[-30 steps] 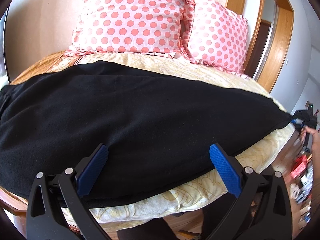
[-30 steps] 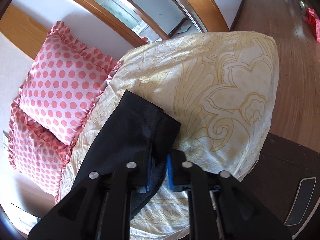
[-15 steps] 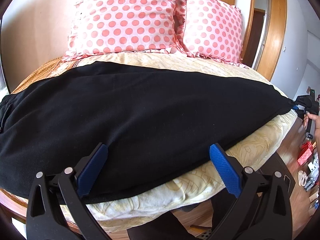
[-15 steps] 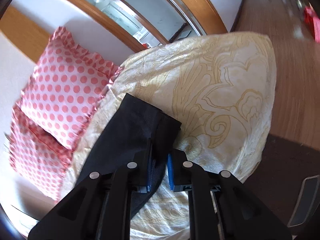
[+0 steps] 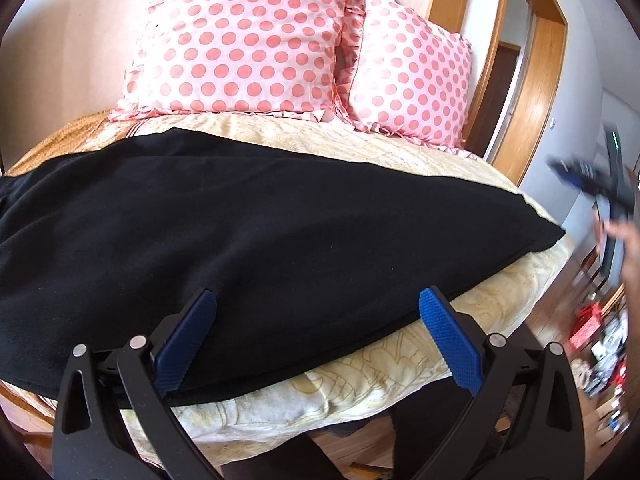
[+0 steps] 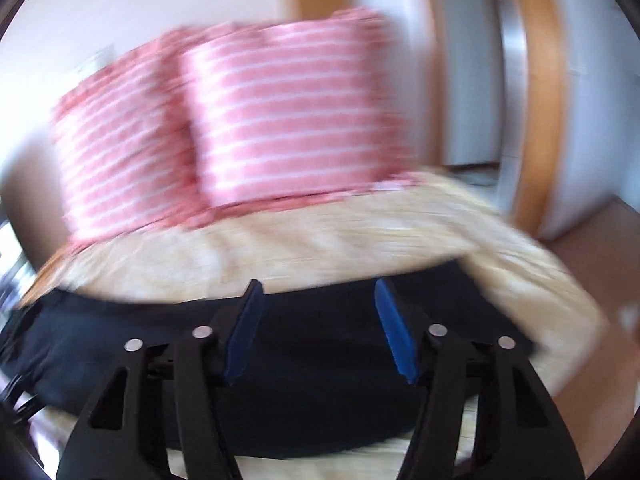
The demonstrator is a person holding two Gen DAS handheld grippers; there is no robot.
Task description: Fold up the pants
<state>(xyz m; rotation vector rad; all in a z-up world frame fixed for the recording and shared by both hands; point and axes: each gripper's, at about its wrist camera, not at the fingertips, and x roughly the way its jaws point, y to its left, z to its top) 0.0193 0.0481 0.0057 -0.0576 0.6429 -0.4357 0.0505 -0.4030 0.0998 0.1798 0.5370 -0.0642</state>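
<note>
The black pants [image 5: 256, 236] lie flat across the bed [image 5: 400, 364], stretched along its near edge from the left side to the right corner, with two pink polka-dot pillows [image 5: 248, 40] at the headboard end. The left gripper [image 5: 316, 336] hovers over the near edge, jaws spread wide with nothing pinched. The right gripper [image 6: 320, 328] (its view is heavily blurred) has just been opening; its jaws stand apart above the pants, holding nothing.

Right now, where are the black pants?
In the left wrist view the black pants lie spread flat across the yellow patterned bedspread, in front of the two pink polka-dot pillows.
</note>
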